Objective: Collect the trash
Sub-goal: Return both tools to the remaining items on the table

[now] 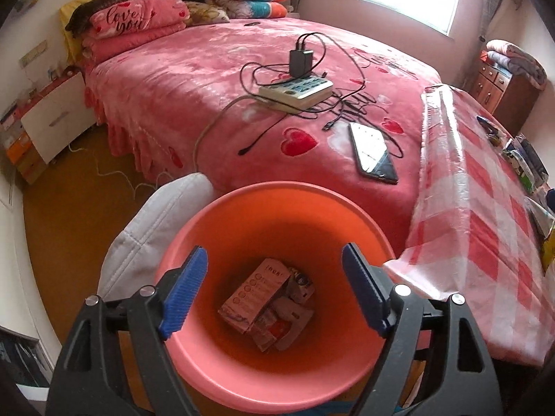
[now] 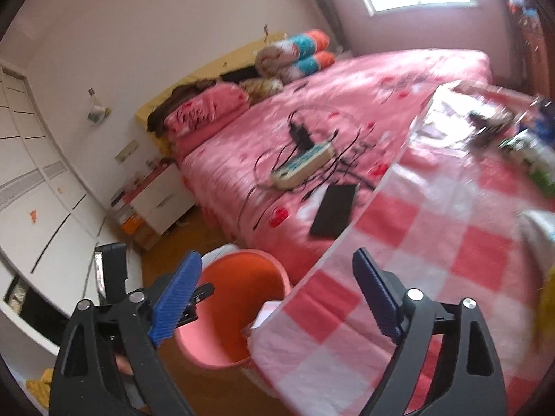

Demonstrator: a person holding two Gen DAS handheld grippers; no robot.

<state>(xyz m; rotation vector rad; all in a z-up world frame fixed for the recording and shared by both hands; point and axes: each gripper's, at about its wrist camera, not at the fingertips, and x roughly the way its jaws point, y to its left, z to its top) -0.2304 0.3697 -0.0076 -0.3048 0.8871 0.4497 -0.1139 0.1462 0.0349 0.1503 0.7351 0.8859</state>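
A pink plastic bin [image 1: 222, 374] stands on the floor beside the bed and the table. Several crumpled cartons and wrappers [image 1: 267, 303] lie at its bottom. My left gripper [image 1: 274, 293] is open and empty right above the bin's mouth. The bin also shows in the right wrist view [image 2: 211, 343], with the left gripper's fingers over its rim. My right gripper [image 2: 277, 298] is open and empty above the near corner of the table with a red-and-white checked cloth [image 2: 433, 260]. Packets and bottles [image 2: 520, 145] lie blurred at the table's far side.
The pink bed [image 1: 194, 104] holds a power strip [image 1: 295, 92] with a charger and cables, and a phone [image 1: 373, 152]. A grey cushion [image 1: 152, 235] leans left of the bin. A white nightstand [image 1: 52, 118] and white cabinets [image 2: 41, 208] stand to the left.
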